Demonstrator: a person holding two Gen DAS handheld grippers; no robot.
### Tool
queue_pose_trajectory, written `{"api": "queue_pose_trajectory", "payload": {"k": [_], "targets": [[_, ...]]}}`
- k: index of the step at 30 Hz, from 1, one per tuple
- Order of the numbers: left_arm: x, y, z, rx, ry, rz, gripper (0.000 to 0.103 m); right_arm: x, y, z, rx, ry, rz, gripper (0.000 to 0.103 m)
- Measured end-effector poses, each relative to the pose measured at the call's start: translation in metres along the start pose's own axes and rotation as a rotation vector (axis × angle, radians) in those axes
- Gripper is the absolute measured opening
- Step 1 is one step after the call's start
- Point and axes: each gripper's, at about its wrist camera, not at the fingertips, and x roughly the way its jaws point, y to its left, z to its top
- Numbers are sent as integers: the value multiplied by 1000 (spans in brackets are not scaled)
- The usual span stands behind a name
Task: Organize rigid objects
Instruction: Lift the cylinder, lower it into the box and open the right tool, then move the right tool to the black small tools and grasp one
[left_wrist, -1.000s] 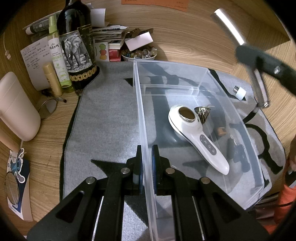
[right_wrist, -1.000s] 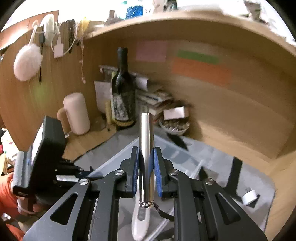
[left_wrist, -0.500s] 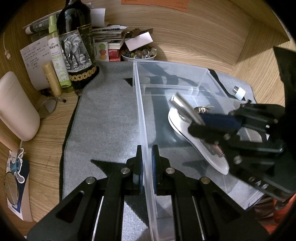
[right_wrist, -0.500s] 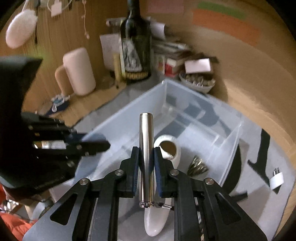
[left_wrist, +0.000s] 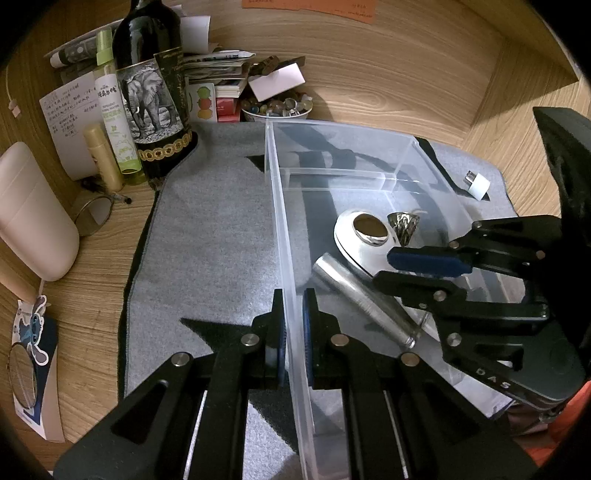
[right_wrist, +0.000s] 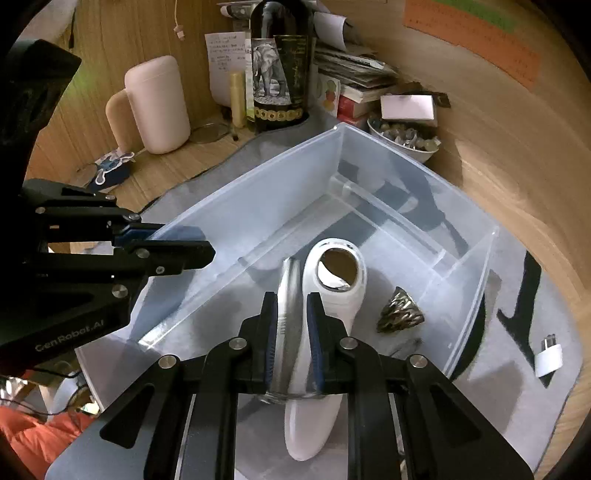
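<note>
Smooth metal cylinder (right_wrist: 290, 314) in clear bin (right_wrist: 258, 199)

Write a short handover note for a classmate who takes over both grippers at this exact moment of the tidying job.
Left gripper: shut on the near wall of the clear bin, steadying it.
Right gripper: open inside the bin, its fingers on either side of the metal tube, which lies on the bin floor.
Already in the bin: white handheld device, small metal cone, metal tube.
Left: lift the right gripper clear; the white plug sits outside on the grey mat and probably goes in next.
</note>
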Motion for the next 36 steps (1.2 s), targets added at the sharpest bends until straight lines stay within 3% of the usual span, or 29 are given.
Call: {"api": "queue_pose_trajectory", "payload": {"k": [3, 5, 9, 16, 26, 36], "targets": [[-1, 1, 0, 3, 0, 0, 8, -5, -3, 0, 14, -12, 0, 16], [0, 1, 0, 5, 1, 1, 8, -12, -5, 0, 24, -31, -7, 23], [0, 1, 0, 8, 1, 2, 8, -34, -12, 0, 46, -107, -51, 49], [0, 0, 0, 12, 2, 9, 8, -79, -33, -4, 104, -230, -137, 73], [2, -1, 0, 13, 10, 20, 8, -108, -59, -33, 184, -251, -242, 74], [2, -1, 1, 13, 10, 21, 8, -82, -73, -91, 265, -107, -228, 74]]}}
